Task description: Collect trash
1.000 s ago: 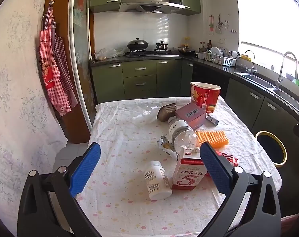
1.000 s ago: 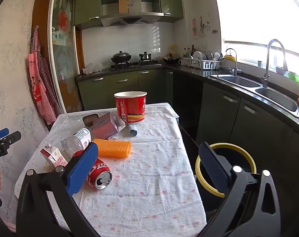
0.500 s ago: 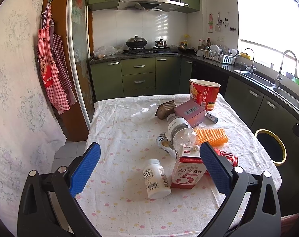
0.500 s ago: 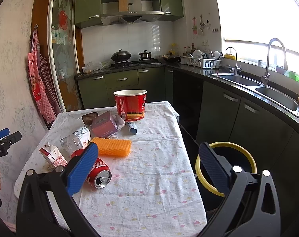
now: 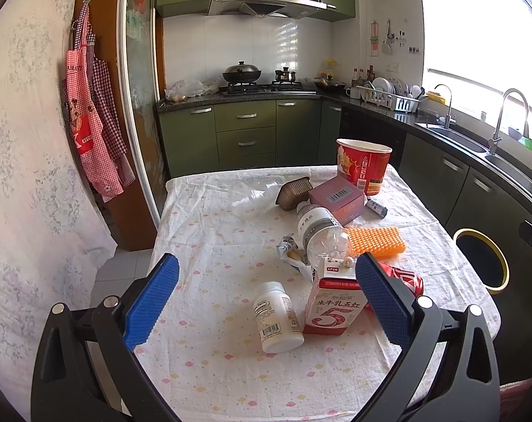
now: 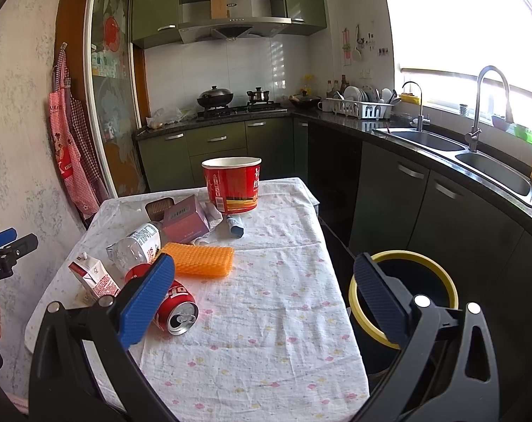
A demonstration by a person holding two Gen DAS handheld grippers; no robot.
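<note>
Trash lies on a table (image 5: 209,232) with a white cloth: a white pill bottle (image 5: 278,316), a red milk carton (image 5: 334,302), a clear plastic bottle (image 5: 318,232), an orange sponge (image 5: 375,241), a red can (image 6: 171,306), a pink box (image 5: 338,198) and a red paper bucket (image 5: 364,165). A black bin with a yellow rim (image 6: 403,295) stands on the floor beside the table's right side. My left gripper (image 5: 266,299) is open and empty above the near edge. My right gripper (image 6: 262,297) is open and empty, with the can by its left finger.
A brown tray (image 5: 294,193), a crumpled wrapper (image 5: 289,248) and a small blue tube (image 6: 236,225) also lie on the table. Green cabinets, a stove and a sink counter (image 6: 459,154) run along the back and right. Aprons (image 5: 90,133) hang at left.
Both views have shifted slightly, so the table items sit a little lower and nearer. Both grippers stay open and empty.
</note>
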